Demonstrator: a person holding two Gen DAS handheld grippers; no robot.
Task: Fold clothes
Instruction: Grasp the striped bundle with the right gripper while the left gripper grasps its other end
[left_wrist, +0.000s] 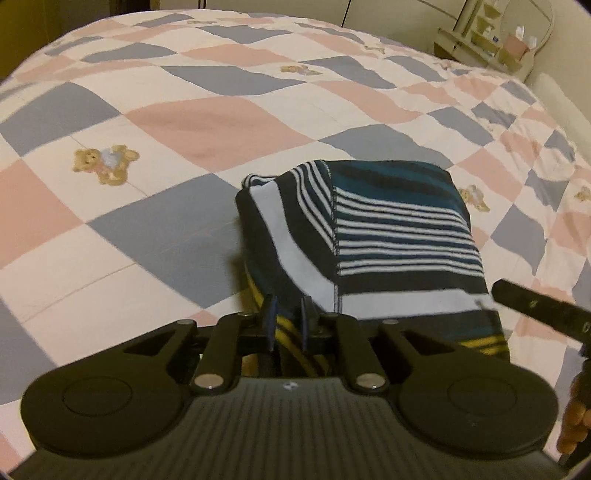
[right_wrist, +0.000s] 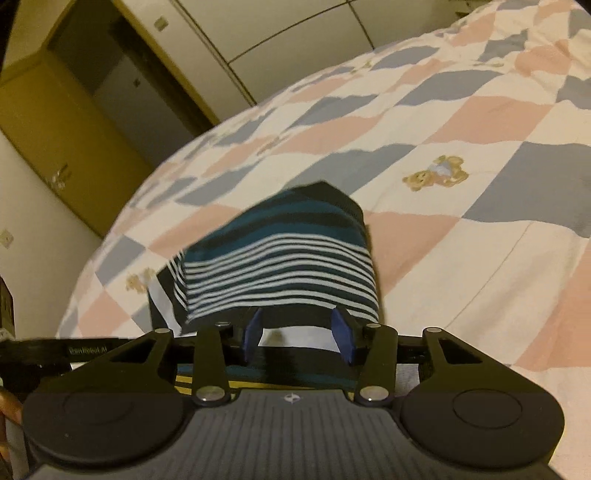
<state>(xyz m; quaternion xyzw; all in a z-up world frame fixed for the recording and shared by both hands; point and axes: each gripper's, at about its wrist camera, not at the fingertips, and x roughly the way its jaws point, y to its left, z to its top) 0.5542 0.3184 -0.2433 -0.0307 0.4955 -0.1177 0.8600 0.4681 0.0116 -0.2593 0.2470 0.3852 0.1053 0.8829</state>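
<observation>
A folded striped garment (left_wrist: 388, 236), dark blue, teal and white with yellow bands at its near edge, lies on the checked bed quilt (left_wrist: 184, 122). My left gripper (left_wrist: 288, 325) is at its near left corner, fingers narrowly apart with cloth between them, so it looks shut on the garment. In the right wrist view the garment (right_wrist: 284, 258) lies just ahead. My right gripper (right_wrist: 297, 336) is open, its blue pads (right_wrist: 341, 336) wide apart over the near edge. The right gripper's finger also shows in the left wrist view (left_wrist: 539, 310).
The pink, blue and white quilt with teddy bear prints (left_wrist: 105, 162) covers the whole bed. A dresser with a mirror (left_wrist: 495, 40) stands beyond the far right corner. A wardrobe and doorway (right_wrist: 92, 103) lie off the bed's left side.
</observation>
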